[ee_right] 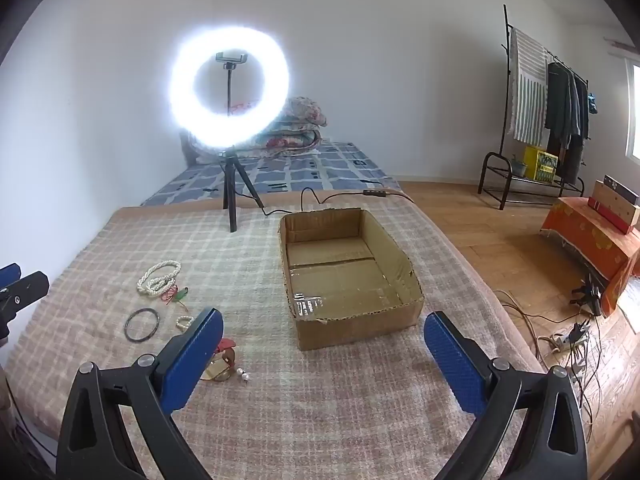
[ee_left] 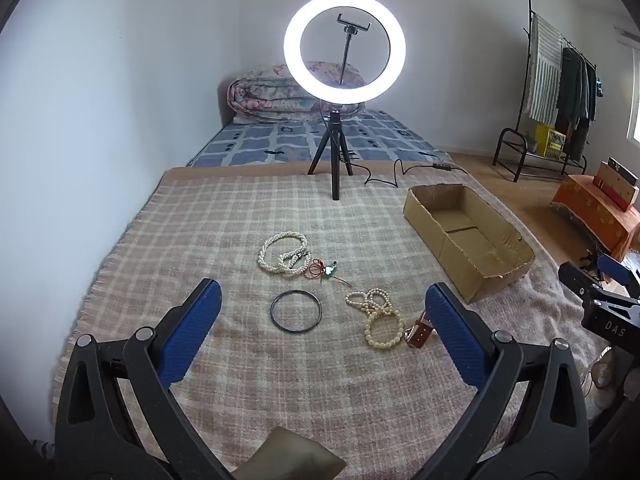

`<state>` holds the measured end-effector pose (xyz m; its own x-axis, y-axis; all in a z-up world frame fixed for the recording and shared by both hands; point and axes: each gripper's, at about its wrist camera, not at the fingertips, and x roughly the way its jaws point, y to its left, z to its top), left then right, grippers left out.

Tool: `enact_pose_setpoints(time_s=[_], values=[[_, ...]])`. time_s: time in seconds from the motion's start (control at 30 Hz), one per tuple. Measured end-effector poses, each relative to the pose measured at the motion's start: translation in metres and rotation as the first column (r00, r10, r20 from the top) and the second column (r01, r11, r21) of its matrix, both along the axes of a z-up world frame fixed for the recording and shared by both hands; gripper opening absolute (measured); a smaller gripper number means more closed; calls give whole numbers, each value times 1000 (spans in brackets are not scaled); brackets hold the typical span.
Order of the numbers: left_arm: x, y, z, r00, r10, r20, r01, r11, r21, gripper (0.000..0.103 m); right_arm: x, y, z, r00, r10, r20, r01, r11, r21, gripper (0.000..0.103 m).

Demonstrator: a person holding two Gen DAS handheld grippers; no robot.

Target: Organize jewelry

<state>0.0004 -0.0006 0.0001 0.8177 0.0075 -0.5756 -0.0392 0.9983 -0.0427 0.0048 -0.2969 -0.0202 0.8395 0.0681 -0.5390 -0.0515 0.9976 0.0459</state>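
Jewelry lies on a checked blanket (ee_left: 240,208). A white pearl necklace (ee_left: 282,254) sits farthest back, with a red-and-green charm (ee_left: 326,270) beside it. In front lie a dark bangle (ee_left: 296,312), a cream bead strand (ee_left: 378,318) and a brown strap (ee_left: 420,330). An empty cardboard box (ee_right: 348,276) stands to the right. My left gripper (ee_left: 324,316) hovers open over the bangle, nothing between its blue pads. My right gripper (ee_right: 324,354) is open in front of the box, holding nothing. By its left finger lie a gold and red piece (ee_right: 222,364) and pearl earrings (ee_right: 243,376).
A lit ring light on a tripod (ee_left: 344,48) stands at the blanket's far edge, its cable (ee_left: 400,172) trailing right. Behind is a mattress with folded quilts (ee_left: 280,92). To the right are wooden floor, a clothes rack (ee_right: 552,120), an orange-draped table (ee_right: 592,236) and floor cables (ee_right: 568,336).
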Motion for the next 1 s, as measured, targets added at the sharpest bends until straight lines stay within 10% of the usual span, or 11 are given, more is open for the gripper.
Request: enact_pose_setpoints(time_s=[1.0], values=[[0,-5,0,1000,-16,10,15,1000,8,103,2,0,-3,1000,5,-13,-5,1000,-8,101]])
